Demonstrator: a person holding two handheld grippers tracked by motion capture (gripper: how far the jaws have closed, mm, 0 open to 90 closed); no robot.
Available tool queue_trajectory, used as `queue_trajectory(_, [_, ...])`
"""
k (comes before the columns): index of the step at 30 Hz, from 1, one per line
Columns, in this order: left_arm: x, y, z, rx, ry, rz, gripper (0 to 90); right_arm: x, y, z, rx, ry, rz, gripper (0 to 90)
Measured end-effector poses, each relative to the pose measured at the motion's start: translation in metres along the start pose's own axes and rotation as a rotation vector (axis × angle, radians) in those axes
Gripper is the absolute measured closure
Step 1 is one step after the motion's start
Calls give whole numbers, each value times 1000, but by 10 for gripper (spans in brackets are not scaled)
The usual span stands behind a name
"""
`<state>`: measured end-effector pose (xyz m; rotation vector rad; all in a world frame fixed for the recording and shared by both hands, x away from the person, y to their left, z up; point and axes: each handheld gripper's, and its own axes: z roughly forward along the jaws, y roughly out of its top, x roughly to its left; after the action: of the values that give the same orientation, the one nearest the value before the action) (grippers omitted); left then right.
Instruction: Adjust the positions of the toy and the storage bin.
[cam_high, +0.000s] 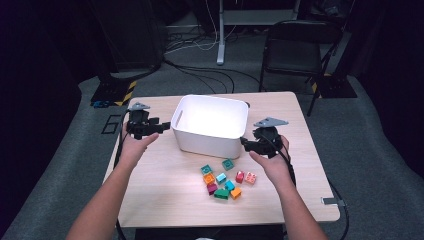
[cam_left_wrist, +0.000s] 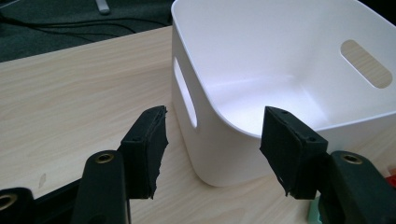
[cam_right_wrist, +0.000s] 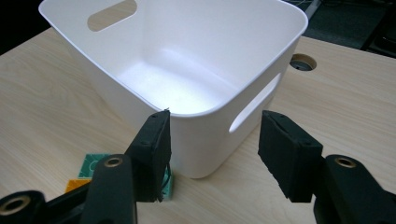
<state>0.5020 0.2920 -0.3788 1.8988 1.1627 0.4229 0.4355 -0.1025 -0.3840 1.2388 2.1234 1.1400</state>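
The left gripper (cam_high: 161, 126) hangs just off the left short wall of the white bin (cam_high: 210, 131), released, its jaws parted with nothing between them; in the left gripper view (cam_left_wrist: 212, 140) the bin's (cam_left_wrist: 243, 60) near corner and slot handle lie just beyond the pads. The right gripper (cam_high: 246, 143) sits at the bin's front right corner, also released and bare; in the right gripper view (cam_right_wrist: 212, 140) that corner of the bin (cam_right_wrist: 187, 56) stands past the jaws without touching them.

The bin stands upright, mouth up, on the far half of the desk (cam_high: 150, 190), its long axis running along the far edge. It holds nothing.

A cluster of small coloured blocks (cam_high: 225, 181) lies on the desk toward the near edge, just in front of the bin and beside the right hand (cam_high: 272, 165). A cable hole (cam_right_wrist: 302, 61) sits in the desk behind the bin's right end. Past the far right corner stands a black folding chair (cam_high: 295, 47).
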Motion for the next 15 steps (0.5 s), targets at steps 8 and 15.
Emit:
queue_trajectory(8, [1, 3, 20, 20, 23, 6, 441, 2, -5, 4, -3, 10, -3, 411])
queue_trajectory(15, [-3, 3, 30, 31, -23, 24, 504, 5, -7, 9, -2, 20, -13, 411])
